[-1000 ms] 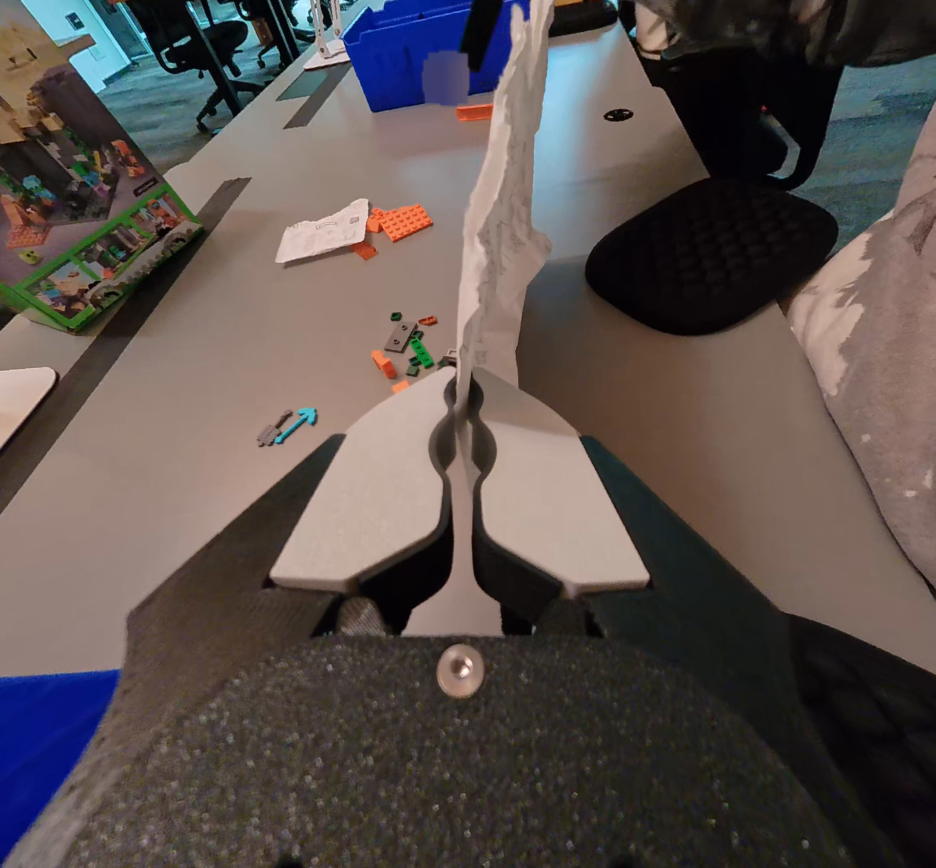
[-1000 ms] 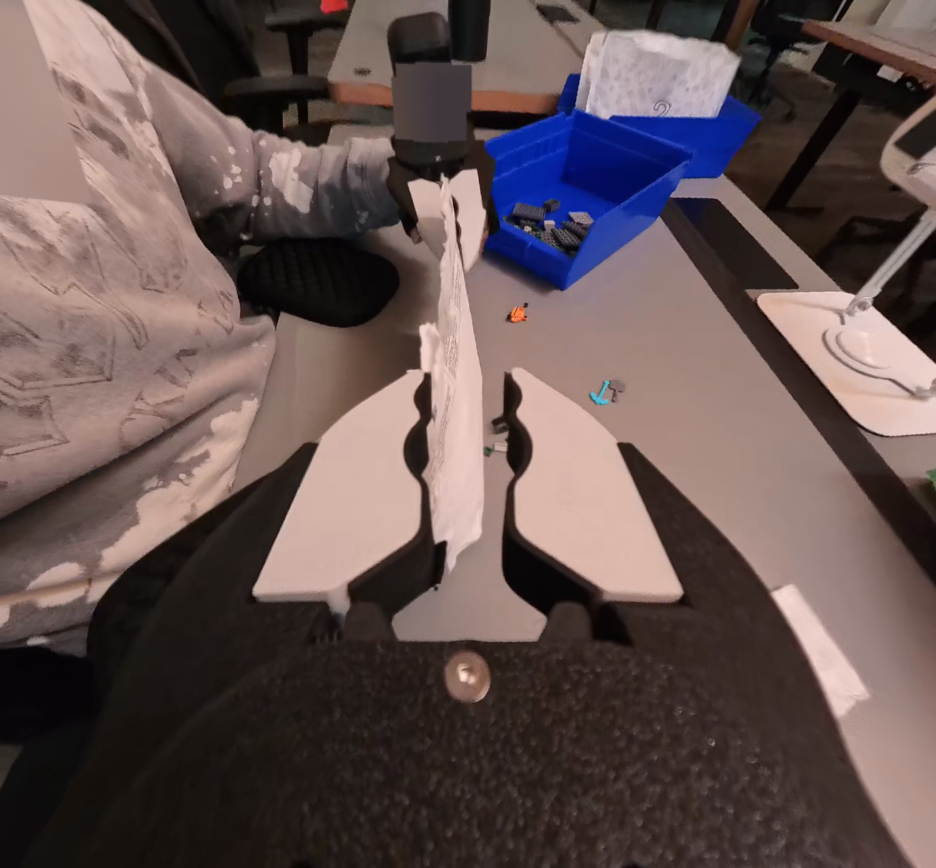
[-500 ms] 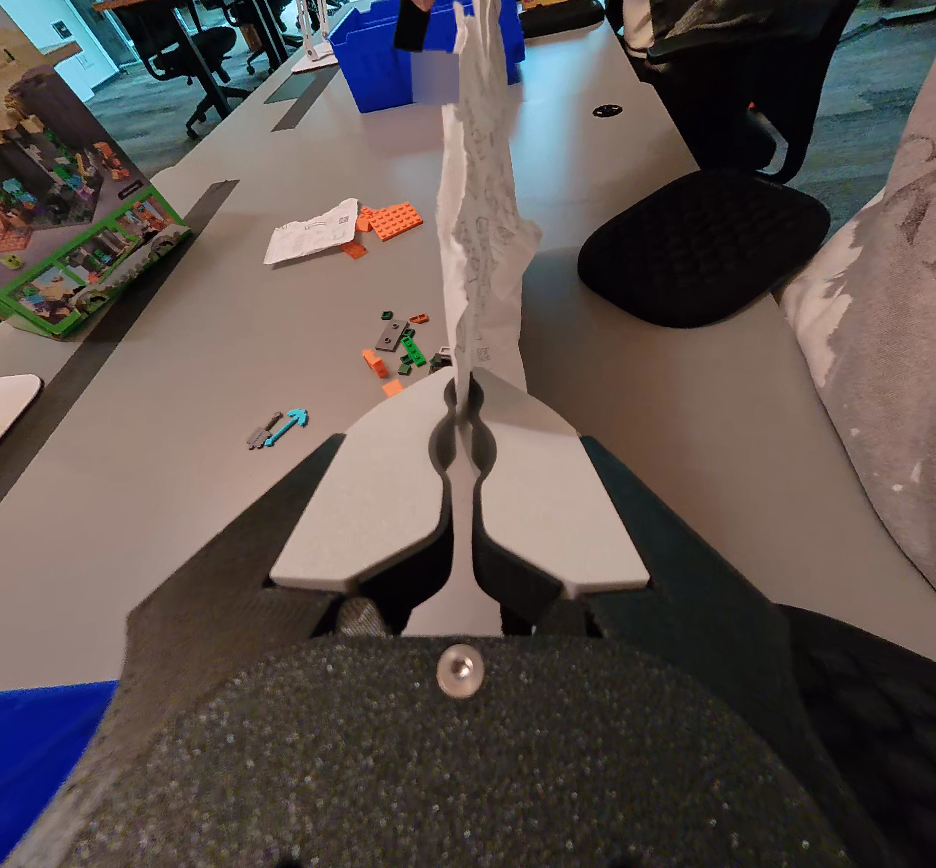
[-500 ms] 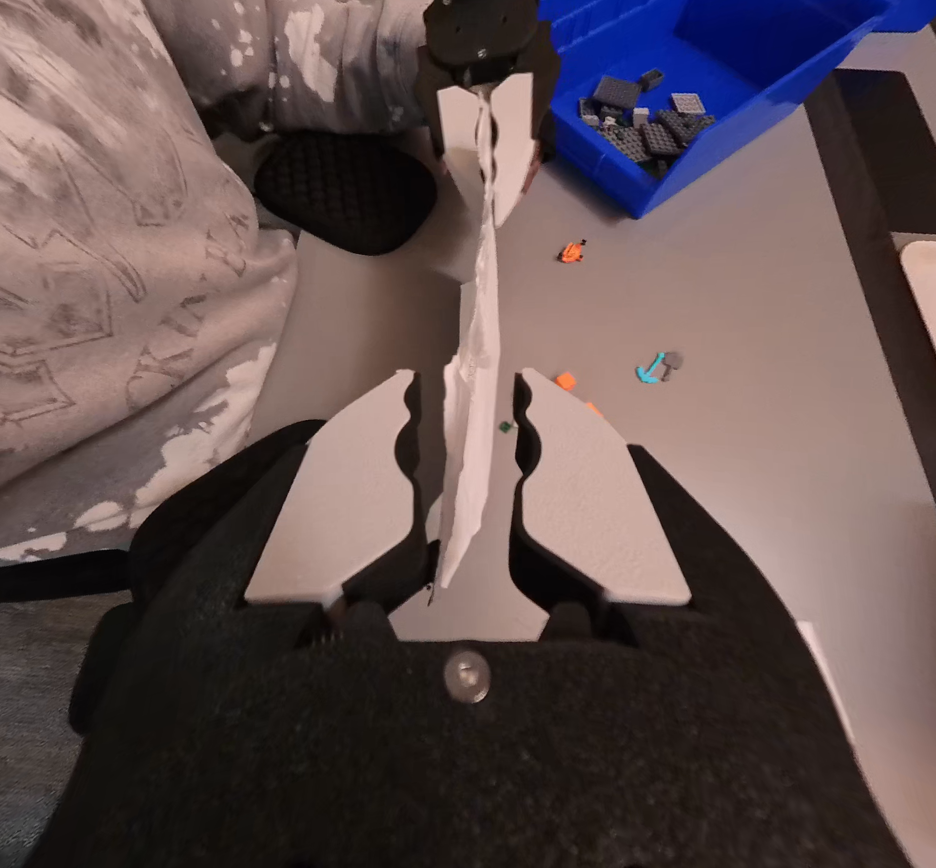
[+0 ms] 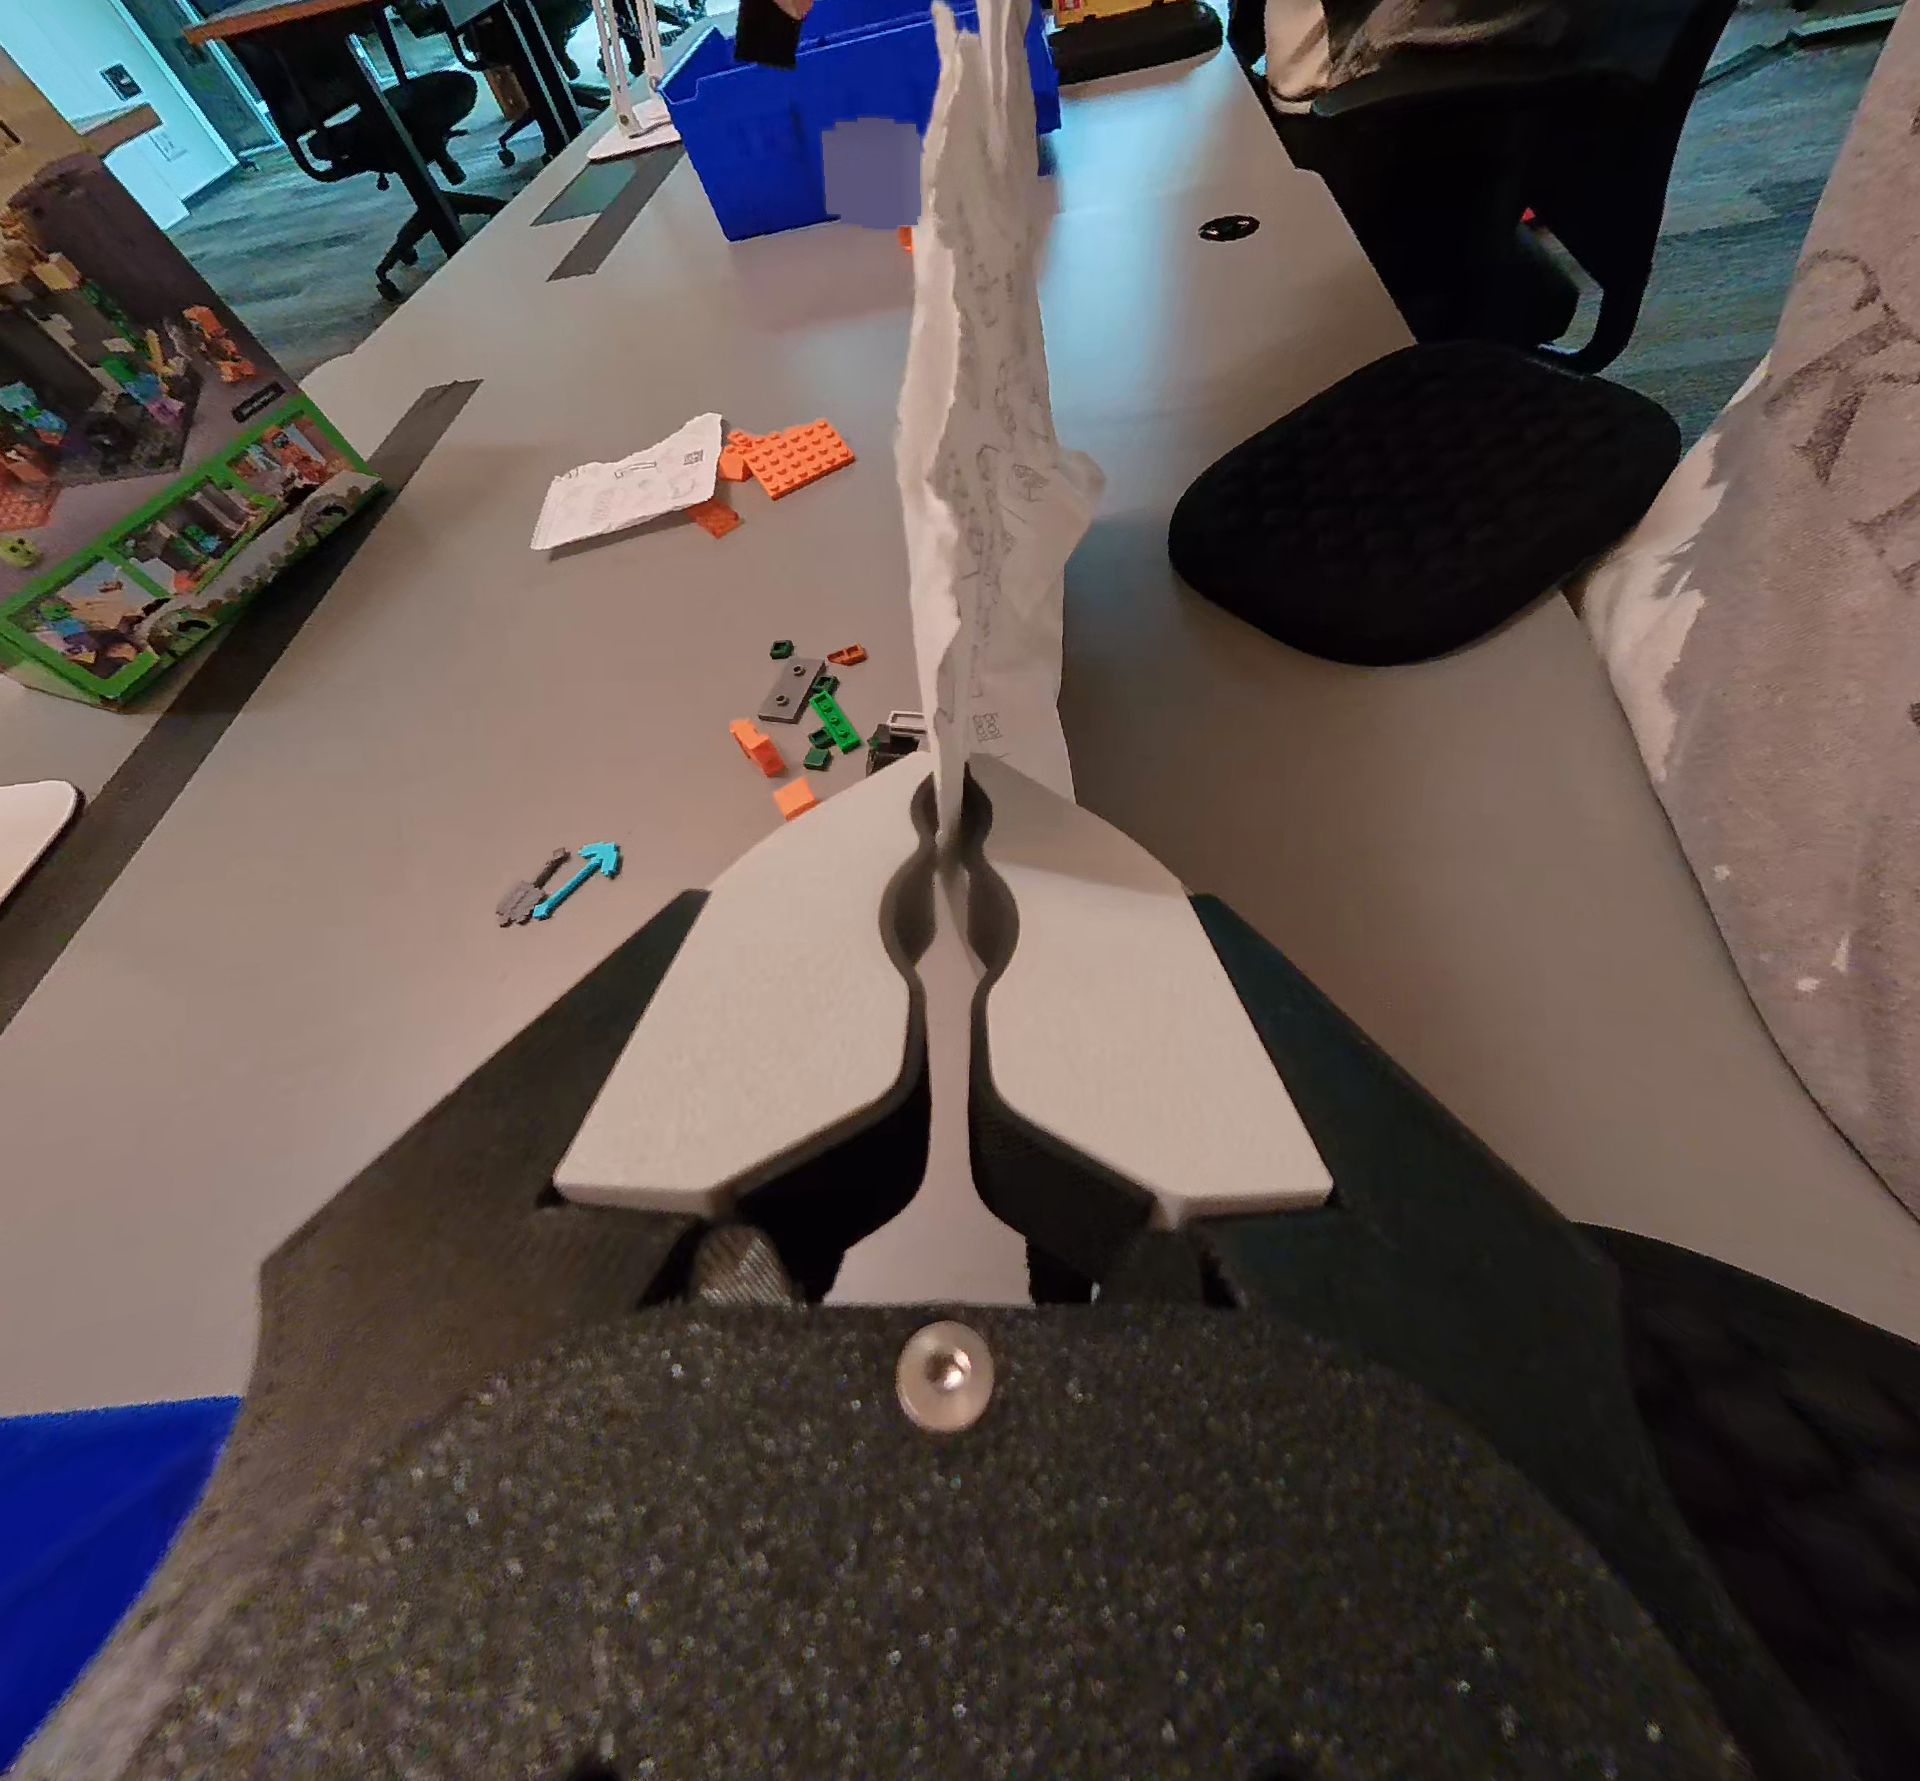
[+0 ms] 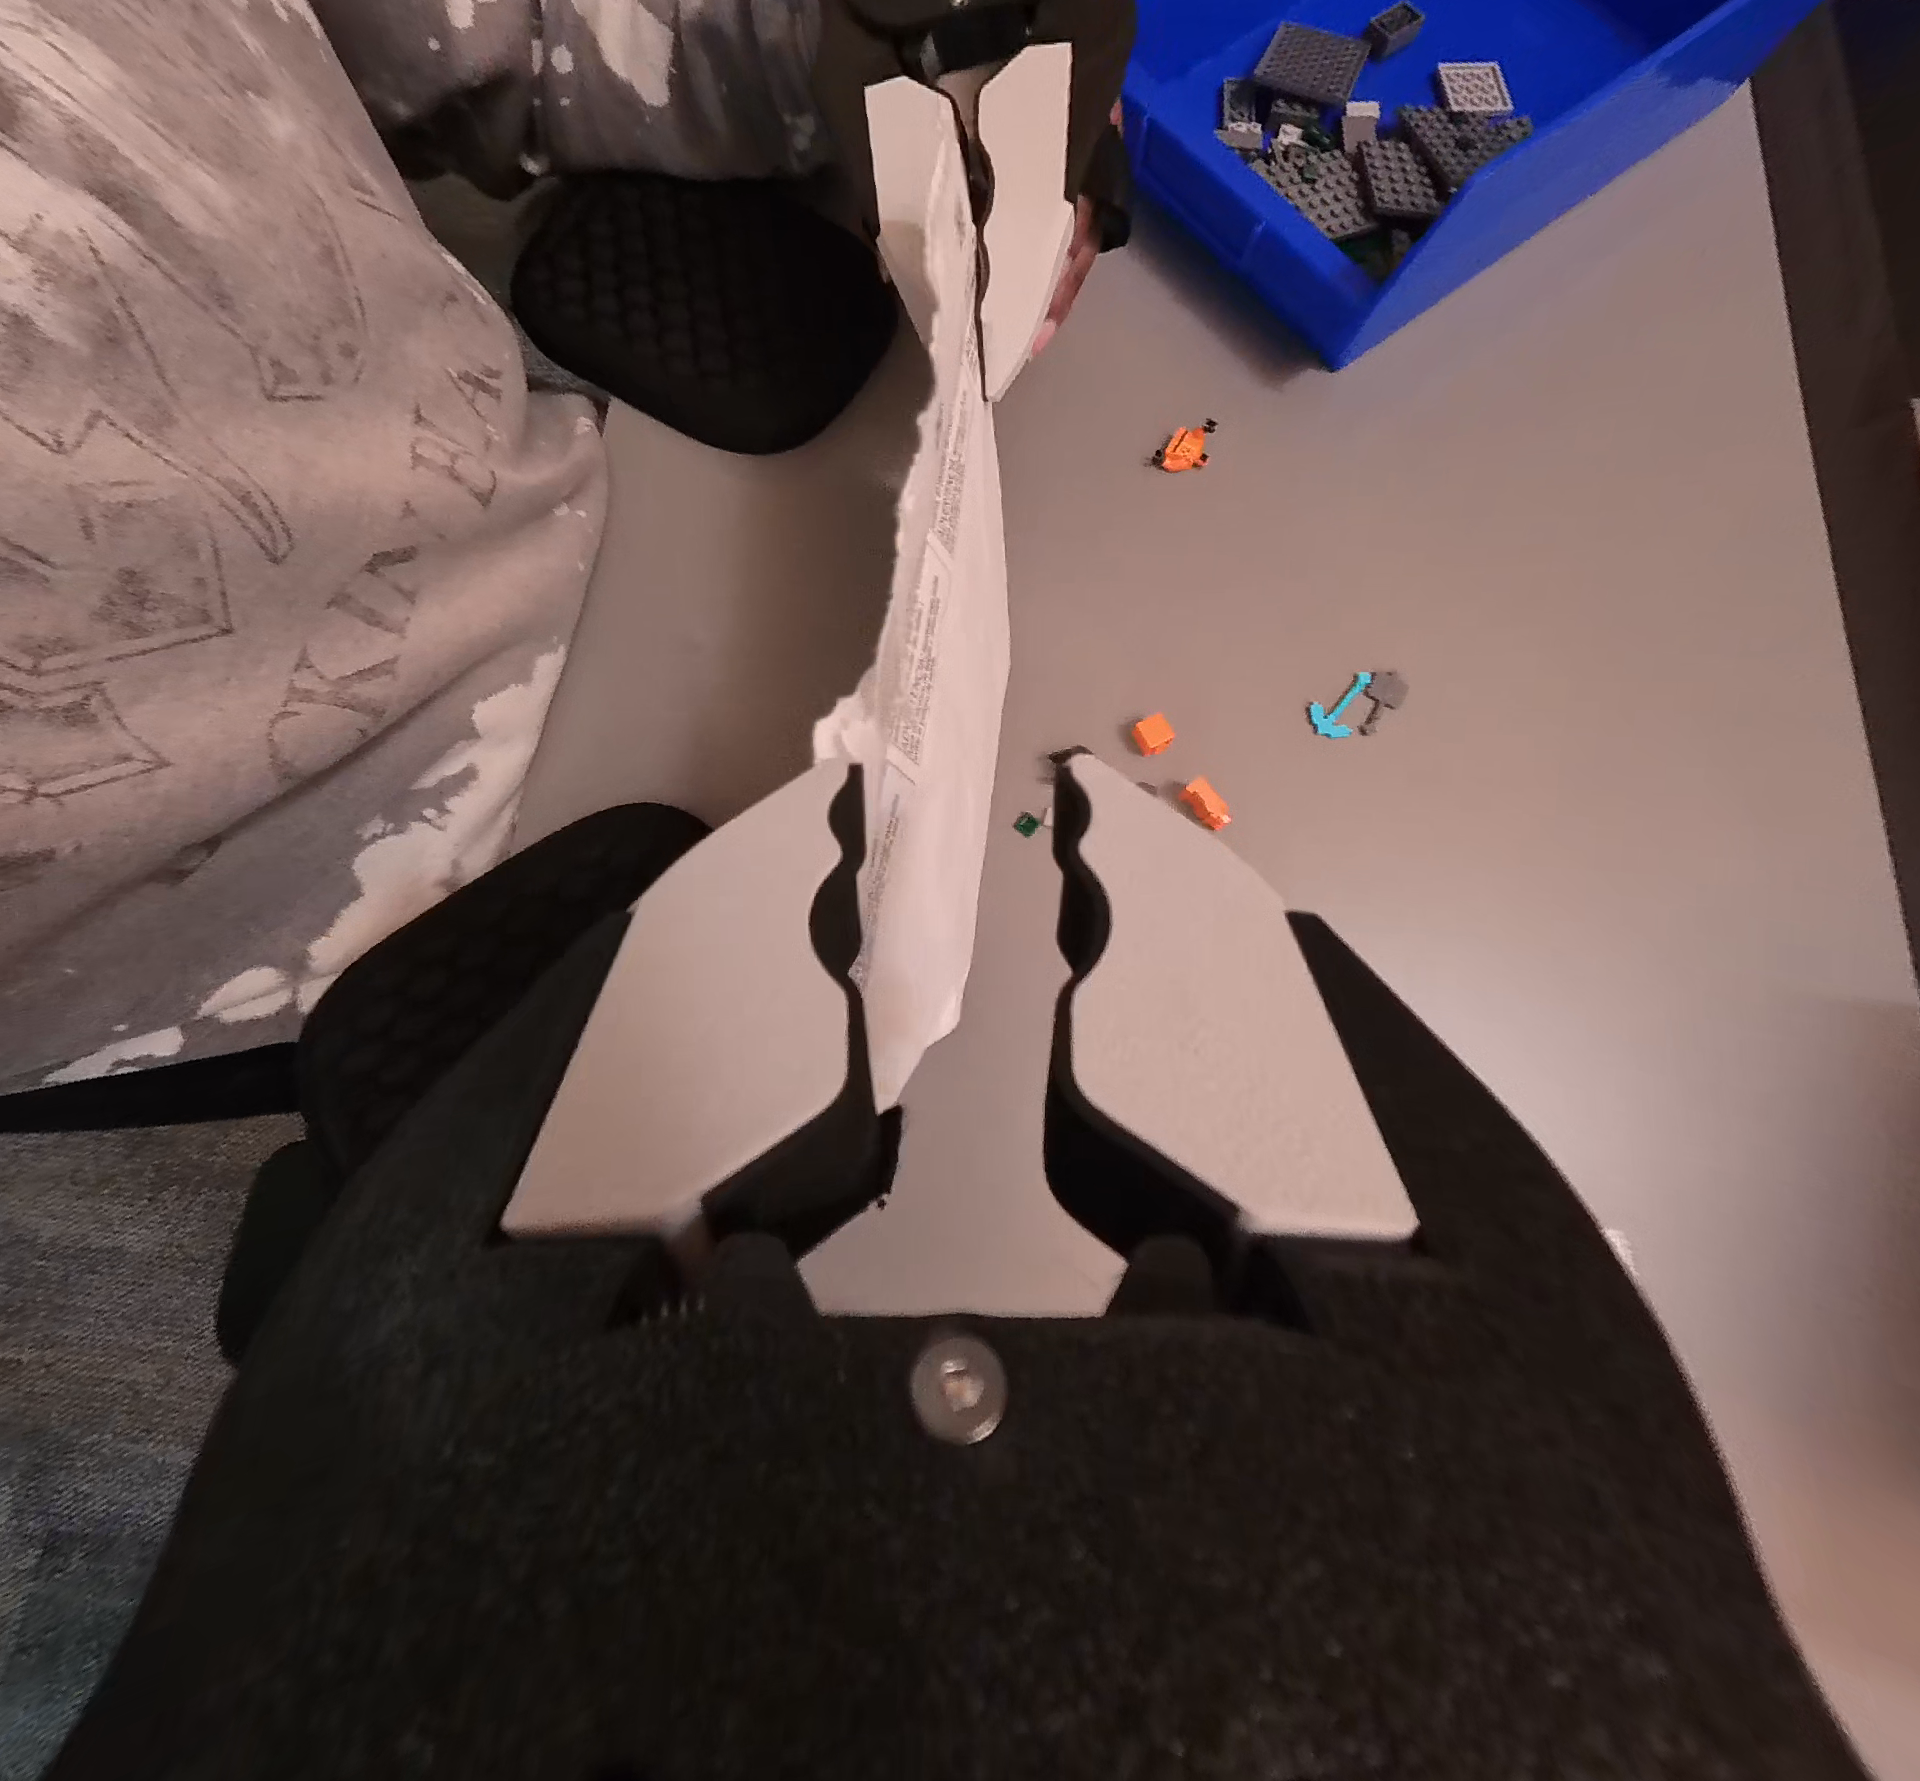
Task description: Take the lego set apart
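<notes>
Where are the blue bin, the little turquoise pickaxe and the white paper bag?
Blue bin (image 6: 1621, 204): right wrist view, on its front wall.
Pickaxe (image 5: 584, 875): left wrist view, mid-handle.
Paper bag (image 5: 982, 443): left wrist view, middle of the crumpled sheet.

Paper bag (image 5: 982, 443): thin white paper, crinkled, matt. Table (image 5: 436, 692) under it: smooth grey laminate, slight sheen. Bricks (image 5: 805, 713) left of bag: glossy plastic. Bin (image 6: 1621, 121) beyond: shiny blue plastic. Gripper fingers (image 5: 779, 1025): matt grey plastic; body grainy black, w/ metal screw.
</notes>
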A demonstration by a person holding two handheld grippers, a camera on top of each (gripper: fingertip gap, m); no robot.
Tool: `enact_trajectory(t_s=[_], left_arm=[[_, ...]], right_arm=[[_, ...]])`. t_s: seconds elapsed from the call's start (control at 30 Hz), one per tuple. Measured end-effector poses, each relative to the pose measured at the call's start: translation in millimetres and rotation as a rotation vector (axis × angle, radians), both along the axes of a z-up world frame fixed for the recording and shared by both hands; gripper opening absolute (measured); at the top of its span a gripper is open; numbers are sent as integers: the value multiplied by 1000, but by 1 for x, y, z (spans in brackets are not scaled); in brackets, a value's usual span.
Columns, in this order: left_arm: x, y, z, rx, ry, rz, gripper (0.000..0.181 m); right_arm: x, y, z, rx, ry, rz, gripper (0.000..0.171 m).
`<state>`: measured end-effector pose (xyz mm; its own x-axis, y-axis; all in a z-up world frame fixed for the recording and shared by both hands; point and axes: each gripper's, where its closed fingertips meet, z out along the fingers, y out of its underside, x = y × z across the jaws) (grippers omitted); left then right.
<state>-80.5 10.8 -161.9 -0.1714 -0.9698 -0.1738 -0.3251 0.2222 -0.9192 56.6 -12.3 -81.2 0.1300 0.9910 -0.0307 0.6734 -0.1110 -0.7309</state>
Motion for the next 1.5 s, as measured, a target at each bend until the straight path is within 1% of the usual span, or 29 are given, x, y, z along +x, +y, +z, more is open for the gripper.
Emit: enact_trajectory(t_s=[0.2,0.33,0.4,0.5,0.6,0.77,0.97,1.13,1.27,1.4,1.47,1.5], left_arm=[[0,-1,0,4,-2,-3,0],[-1,-3,0,-3,3,-4,0],[-2,-3,0,-3,-1,-5,0],[-2,-3,0,-7,-1,-6,0],[-2,-4,0,-8,-2,-8,0],[-3,-3,0,-10,0,-8,0],[-3,-4,-1,-5,0,-8,0],[-2,-4,0,2,-5,-7,0],[-2,-6,1,2,-1,-10,0],[0,-10,4,17,-5,-15,0],[1,-12,4,32,2,-17,0],[2,-13,4,37,4,-17,0]], right_arm=[[0,-1,-5,-4,-38,4,34],[-6,-5,6,-12,17,22,34],[-3,-3,2,10,-24,17,34],[-2,-6,-10,-19,-63,26,34],[-7,-10,-5,-32,-14,34,35],[-11,-13,0,-33,4,48,34],[-6,-8,-12,-28,-53,36,34],[-1,-6,-26,-23,-169,43,32],[-4,-22,-32,-61,-292,115,34],[-11,-28,-42,-52,-410,155,33],[-16,-28,-53,-17,-486,174,31],[-18,-28,-59,4,-517,186,26]])
